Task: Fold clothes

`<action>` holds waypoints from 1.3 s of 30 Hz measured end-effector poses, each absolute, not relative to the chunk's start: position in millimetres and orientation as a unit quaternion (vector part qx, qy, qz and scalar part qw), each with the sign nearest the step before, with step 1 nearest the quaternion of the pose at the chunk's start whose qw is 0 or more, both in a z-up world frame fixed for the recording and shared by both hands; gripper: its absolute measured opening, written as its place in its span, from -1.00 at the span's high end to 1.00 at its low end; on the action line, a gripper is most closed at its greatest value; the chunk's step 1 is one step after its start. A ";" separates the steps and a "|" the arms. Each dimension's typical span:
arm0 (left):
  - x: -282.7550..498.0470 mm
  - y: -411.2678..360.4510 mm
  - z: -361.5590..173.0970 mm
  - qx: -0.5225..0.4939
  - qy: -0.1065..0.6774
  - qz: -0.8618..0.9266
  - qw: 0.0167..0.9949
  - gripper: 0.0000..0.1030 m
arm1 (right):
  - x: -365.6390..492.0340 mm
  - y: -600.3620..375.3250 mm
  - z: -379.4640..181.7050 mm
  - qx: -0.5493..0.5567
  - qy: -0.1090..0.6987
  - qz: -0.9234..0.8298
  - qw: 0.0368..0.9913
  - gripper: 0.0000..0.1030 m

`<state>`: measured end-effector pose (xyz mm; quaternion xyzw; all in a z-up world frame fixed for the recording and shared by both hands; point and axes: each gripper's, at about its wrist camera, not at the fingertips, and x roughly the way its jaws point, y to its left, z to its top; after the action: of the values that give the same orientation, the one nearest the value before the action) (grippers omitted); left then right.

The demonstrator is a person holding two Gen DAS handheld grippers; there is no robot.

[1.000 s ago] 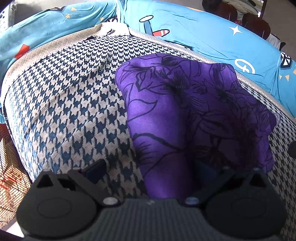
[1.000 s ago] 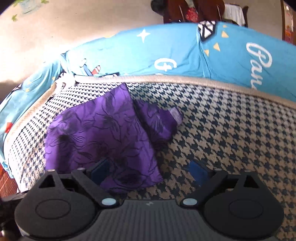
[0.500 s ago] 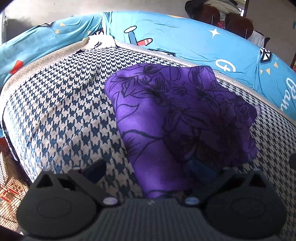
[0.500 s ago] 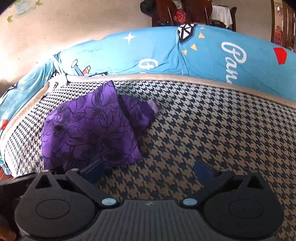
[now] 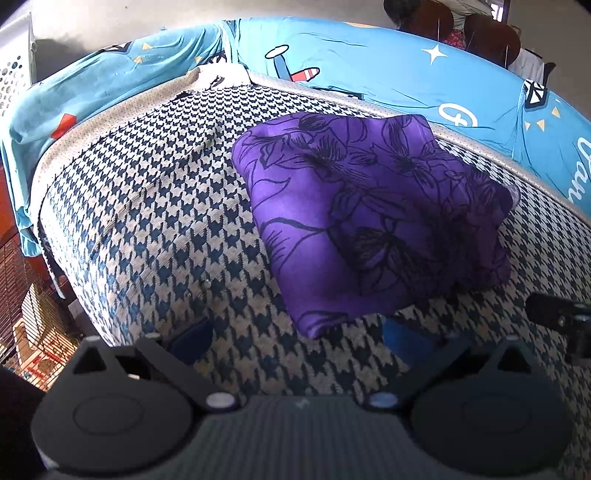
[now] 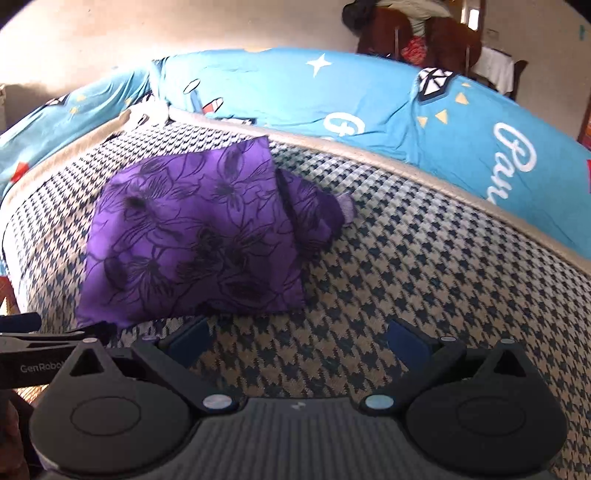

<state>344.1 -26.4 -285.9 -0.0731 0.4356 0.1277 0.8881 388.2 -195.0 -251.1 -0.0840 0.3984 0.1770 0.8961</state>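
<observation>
1. Folded purple floral-print cloth [image 5: 373, 221] lies frame centre on the houndstooth woven cushion [image 5: 147, 229]
2. My left gripper [image 5: 295, 334] and right gripper [image 6: 295, 336]: jaws wide, empty
3. Fold looks complete; next, tuck the stray flap at its right

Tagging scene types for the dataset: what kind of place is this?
Likely a home living room: a purple floral garment lies on a houndstooth-covered seat, probably a sofa, with blue cartoon-print cushions along the back and wooden chairs behind.
</observation>
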 end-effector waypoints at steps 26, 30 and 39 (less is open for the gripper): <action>329.5 -52.7 -280.7 -0.038 0.462 0.137 0.876 -1.00 | 382.9 -206.1 -245.2 -0.057 0.397 0.239 0.884 -1.00; 330.3 -53.5 -281.3 -0.036 0.461 0.139 0.875 -1.00 | 383.5 -207.3 -245.5 -0.053 0.399 0.240 0.884 -1.00; 329.1 -56.7 -276.8 -0.034 0.454 0.132 0.880 -1.00 | 384.0 -205.3 -247.9 -0.060 0.402 0.235 0.883 -1.00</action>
<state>329.1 -56.7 -276.8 -0.0340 0.4542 0.1323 0.8804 384.0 -205.3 -247.9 -0.0603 0.4023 0.2348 0.8828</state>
